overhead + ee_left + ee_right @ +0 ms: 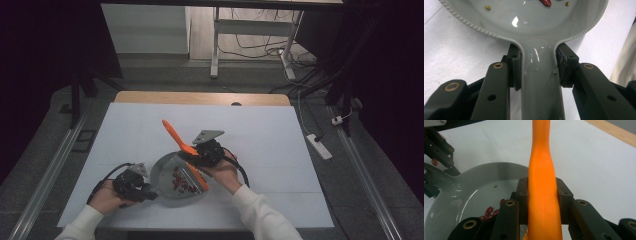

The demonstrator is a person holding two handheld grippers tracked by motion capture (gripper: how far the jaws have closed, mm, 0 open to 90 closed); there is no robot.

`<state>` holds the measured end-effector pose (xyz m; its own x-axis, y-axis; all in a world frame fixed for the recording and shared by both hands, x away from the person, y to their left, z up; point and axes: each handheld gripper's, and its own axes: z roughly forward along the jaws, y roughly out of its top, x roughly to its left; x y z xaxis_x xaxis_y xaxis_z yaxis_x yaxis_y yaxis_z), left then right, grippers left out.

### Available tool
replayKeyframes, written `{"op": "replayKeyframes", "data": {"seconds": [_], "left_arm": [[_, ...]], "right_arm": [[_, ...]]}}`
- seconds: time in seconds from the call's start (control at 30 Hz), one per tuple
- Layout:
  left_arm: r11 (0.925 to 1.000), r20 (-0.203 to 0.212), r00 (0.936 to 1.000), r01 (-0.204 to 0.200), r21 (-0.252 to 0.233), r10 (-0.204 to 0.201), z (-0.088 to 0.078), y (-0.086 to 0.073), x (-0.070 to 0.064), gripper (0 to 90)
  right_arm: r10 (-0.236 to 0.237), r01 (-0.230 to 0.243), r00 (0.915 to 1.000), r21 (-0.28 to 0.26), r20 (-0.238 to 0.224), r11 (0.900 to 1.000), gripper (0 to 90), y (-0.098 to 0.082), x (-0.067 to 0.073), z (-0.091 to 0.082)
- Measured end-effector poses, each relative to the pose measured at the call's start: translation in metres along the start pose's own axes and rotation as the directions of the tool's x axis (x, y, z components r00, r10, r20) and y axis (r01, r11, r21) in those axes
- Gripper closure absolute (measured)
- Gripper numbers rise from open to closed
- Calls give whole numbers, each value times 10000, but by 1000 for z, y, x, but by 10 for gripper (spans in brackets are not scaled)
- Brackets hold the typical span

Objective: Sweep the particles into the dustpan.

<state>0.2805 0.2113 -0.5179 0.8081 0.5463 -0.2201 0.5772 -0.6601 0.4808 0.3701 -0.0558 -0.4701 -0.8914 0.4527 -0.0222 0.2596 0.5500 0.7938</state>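
Observation:
A grey pan sits near the front of the white table, with several red beans in its bowl. My left gripper is shut on the pan's handle from the left; both pads press its sides just below the bowl. My right gripper is shut on an orange spatula. The spatula's handle points up and away, and its lower end reaches down into the pan over the beans. The bowl lies below and left of the right gripper.
A white sheet covers the table, with a wooden strip along the far edge. A power strip lies on the floor to the right. Table legs and cables stand beyond the table.

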Motion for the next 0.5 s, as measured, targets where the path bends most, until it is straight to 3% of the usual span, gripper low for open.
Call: {"op": "replayKeyframes", "data": {"seconds": [0.33, 0.5], "left_arm": [[10000, 7, 10000, -25, 20, 25, 0, 0, 0, 623], [10000, -12, 10000, 29, 9, -29, 1, 0, -1, 623]], "right_arm": [[13, -38, 9945, 237, 1050, 9997, 705, -8, -19, -13], [379, -439, 9891, 392, 1421, 9983, 705, -15, -33, -15]]}}
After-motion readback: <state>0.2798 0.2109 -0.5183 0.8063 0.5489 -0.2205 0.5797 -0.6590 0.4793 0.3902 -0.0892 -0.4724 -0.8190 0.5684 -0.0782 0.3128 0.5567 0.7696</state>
